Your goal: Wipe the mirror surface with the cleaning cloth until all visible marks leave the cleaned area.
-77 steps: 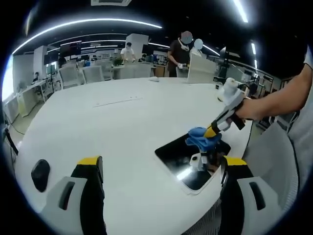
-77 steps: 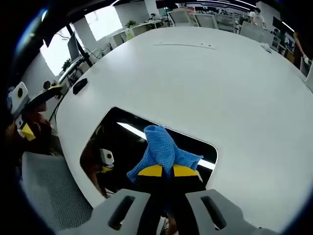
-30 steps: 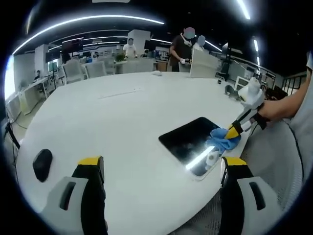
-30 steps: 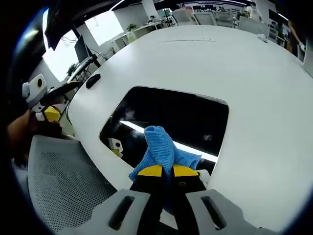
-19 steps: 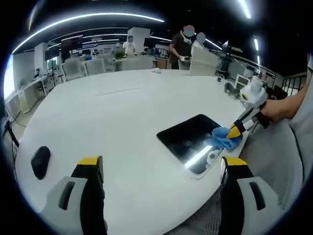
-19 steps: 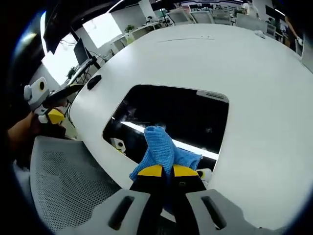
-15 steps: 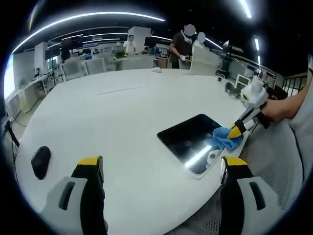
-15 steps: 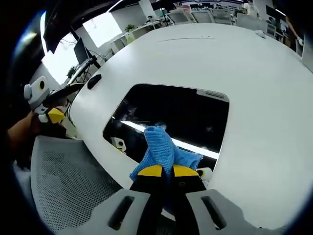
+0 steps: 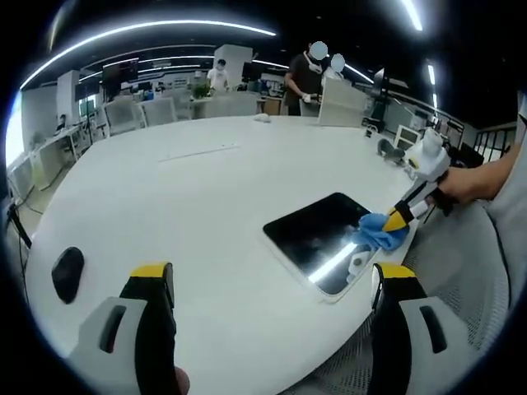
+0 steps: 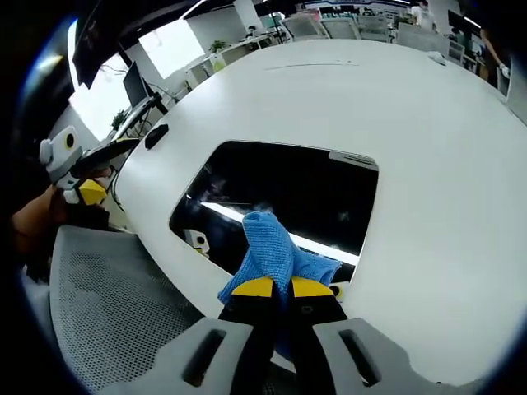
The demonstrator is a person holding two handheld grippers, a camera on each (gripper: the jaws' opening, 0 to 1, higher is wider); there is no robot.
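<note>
I count one mirror [image 10: 280, 197], one cleaning cloth [image 10: 268, 247], and two grippers. My right gripper [image 10: 274, 287] has its jaws pinched tight on the blue cloth, which is pressed on the mirror's near edge at about 6 o'clock in the right gripper view. In the left gripper view the mirror [image 9: 317, 239] lies at about 3 o'clock, close to the white table's [image 9: 189, 189] rim, with the cloth [image 9: 379, 234] on its corner under the right gripper [image 9: 401, 217]. My left gripper [image 9: 272, 284] hangs with jaws spread wide, holding nothing. One dark mouse-like object [image 9: 66, 274] sits at 9 o'clock near the table edge. The tabletop toward 12 o'clock is broad and bare. A grey mesh chair [image 10: 115, 304] sits just past the rim beside the mirror.
</note>
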